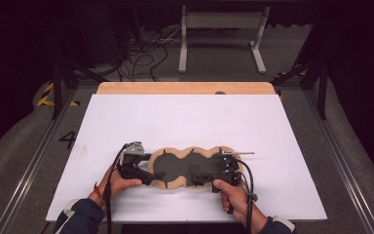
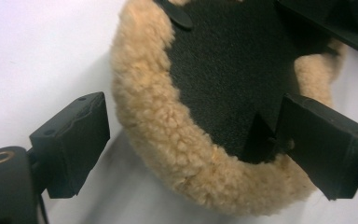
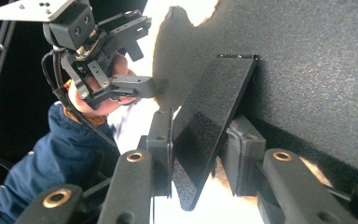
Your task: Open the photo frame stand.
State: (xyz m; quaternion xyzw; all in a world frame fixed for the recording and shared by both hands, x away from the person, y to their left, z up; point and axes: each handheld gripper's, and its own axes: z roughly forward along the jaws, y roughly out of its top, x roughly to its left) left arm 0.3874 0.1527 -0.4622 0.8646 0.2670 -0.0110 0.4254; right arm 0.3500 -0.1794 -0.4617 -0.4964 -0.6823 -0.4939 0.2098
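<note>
A long three-lobed pad point(image 1: 175, 168) with a black top and a tan fleece rim point(image 2: 154, 126) lies near the front of the white board point(image 1: 185, 117). My left gripper point(image 1: 152, 168) point(image 2: 191, 119) straddles the pad's left end. One finger is over the board and the other over the black top, and neither pad touches the fleece. My right gripper point(image 1: 207, 176) point(image 3: 200, 135) is at the pad's front right. Its jaws are shut on a stiff black flap point(image 3: 214, 102) that stands up off the black top. Farther off in the right gripper view is the left gripper point(image 3: 140, 60), held by a hand.
The board rests on a wooden table point(image 1: 185, 88) whose far edge shows. A white metal frame point(image 1: 221, 34) and loose cables point(image 1: 141, 53) are on the floor beyond it. Rails run along both sides. The person's forearms come in from the bottom.
</note>
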